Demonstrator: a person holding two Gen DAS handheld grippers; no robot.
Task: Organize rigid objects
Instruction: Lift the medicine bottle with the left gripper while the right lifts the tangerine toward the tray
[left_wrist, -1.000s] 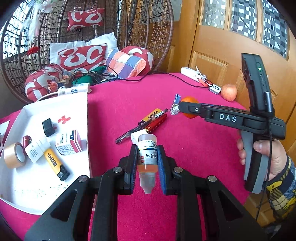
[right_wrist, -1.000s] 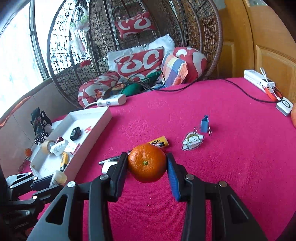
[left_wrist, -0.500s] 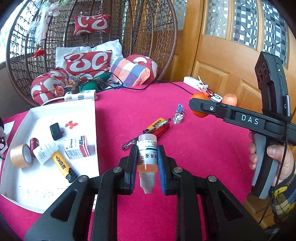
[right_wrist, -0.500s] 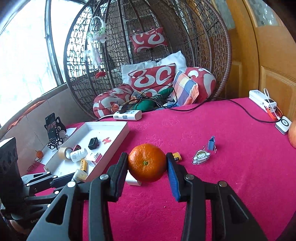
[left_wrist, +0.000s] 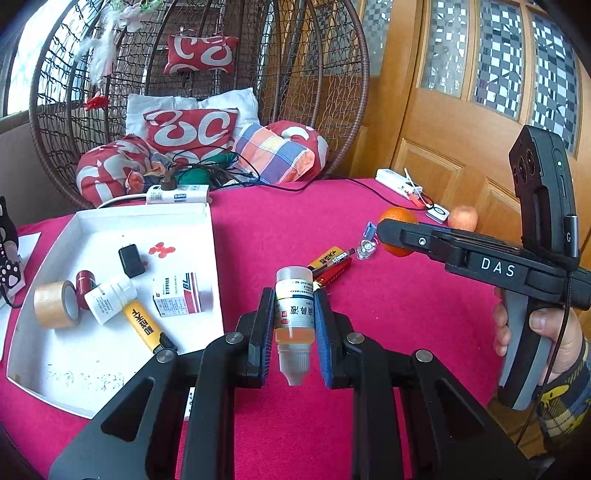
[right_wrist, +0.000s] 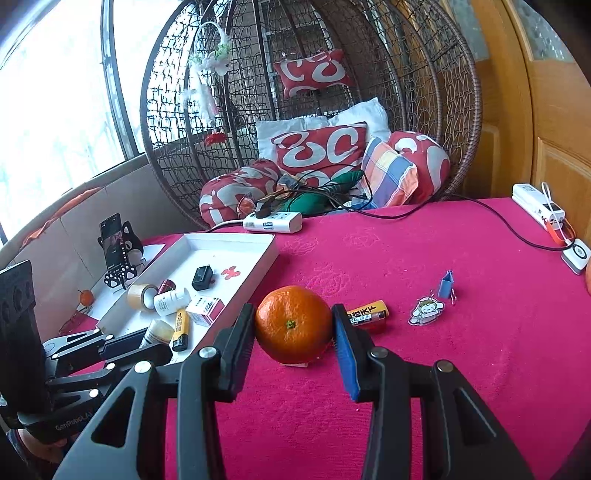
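the left tool (left_wrist: 294, 328) is pinching a small clear plastic dropper bottle (left_wrist: 294, 317) with amber liquid and a white printed label, held nozzle toward the camera, its body squeezed between the two pads and lifted clear of the pink cloth-covered worktop (left_wrist: 399, 317). the right tool (right_wrist: 294, 328) is clamped on a round orange tangerine (right_wrist: 293, 324), one pad on each side of the fruit, also carried above the cloth.

this looks like the carrying step: both items are picked up and neither is put away yet. the shallow white cardboard tray (left_wrist: 208, 236) lies to the left of and just ahead of the left tool; it already holds a roll of tan tape (left_wrist: 55, 304), a white pill bottle (left_wrist: 110, 299), a yellow marker (left_wrist: 146, 326), a small red-and-white box (left_wrist: 181, 295) and a black plug (left_wrist: 131, 261).

the next move, as i judge it, calls for swinging the left tool leftward over the tray's near rim, lowering the bottle onto a bare patch of white, then letting the pads spread. a yellow-labelled battery (right_wrist: 367, 313), a cartoon keychain (right_wrist: 426, 311) and a blue binder clip (right_wrist: 446, 284) sit ahead and to the right of the right tool.
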